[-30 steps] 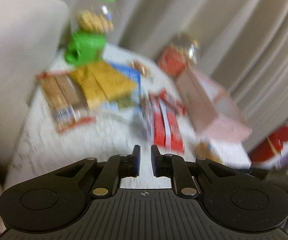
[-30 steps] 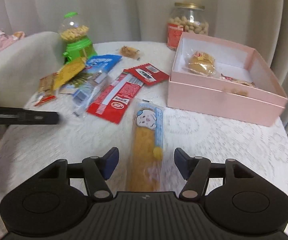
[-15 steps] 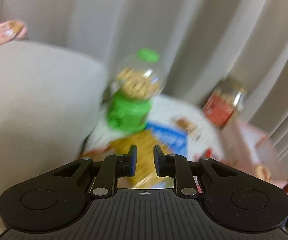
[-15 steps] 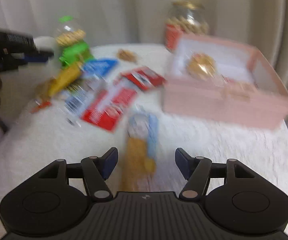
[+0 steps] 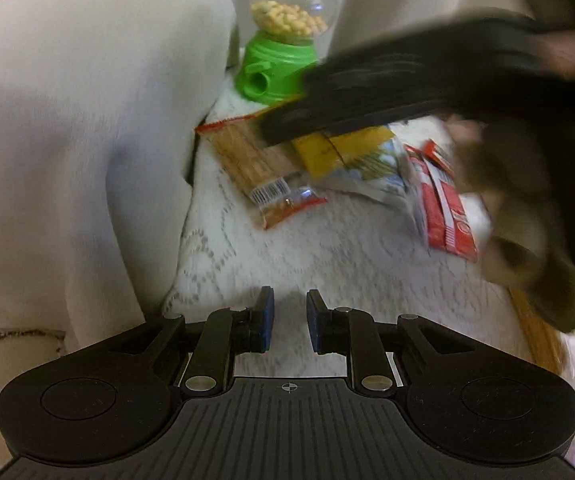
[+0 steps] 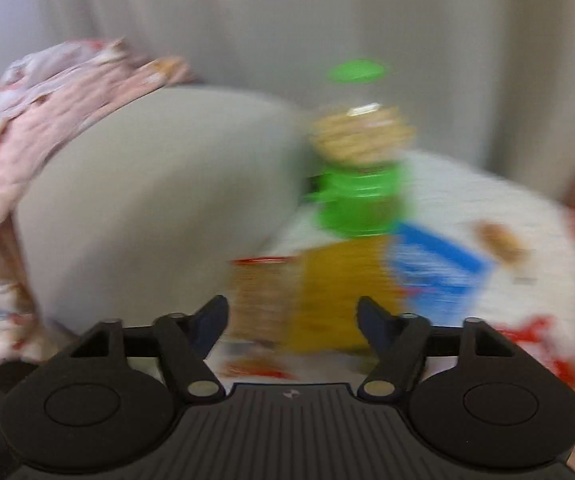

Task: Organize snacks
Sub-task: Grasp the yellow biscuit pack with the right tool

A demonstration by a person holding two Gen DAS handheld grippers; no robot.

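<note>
Snack packets lie on the white lace tablecloth (image 5: 327, 256): a brown cracker pack (image 5: 255, 164), a yellow packet (image 5: 339, 146) and red packets (image 5: 443, 200). My left gripper (image 5: 289, 318) hovers low over bare cloth near the table's left edge, its jaws a narrow gap apart and empty. My right gripper (image 6: 291, 320) is open and empty, over the cracker pack (image 6: 261, 292) and yellow packet (image 6: 339, 292); this view is blurred. The right gripper's body also shows in the left wrist view (image 5: 387, 84), above the packets.
A green candy dispenser (image 5: 283, 40) stands at the table's back left; it also shows in the right wrist view (image 6: 361, 184). A beige chair back (image 5: 79, 120) presses against the table's left side. A blue packet (image 6: 439, 268) lies right of the yellow one.
My right gripper has swung left from the long cake packet to over the cracker and yellow packets. My left gripper has dropped lower over the cloth; its jaws have opened slightly.
</note>
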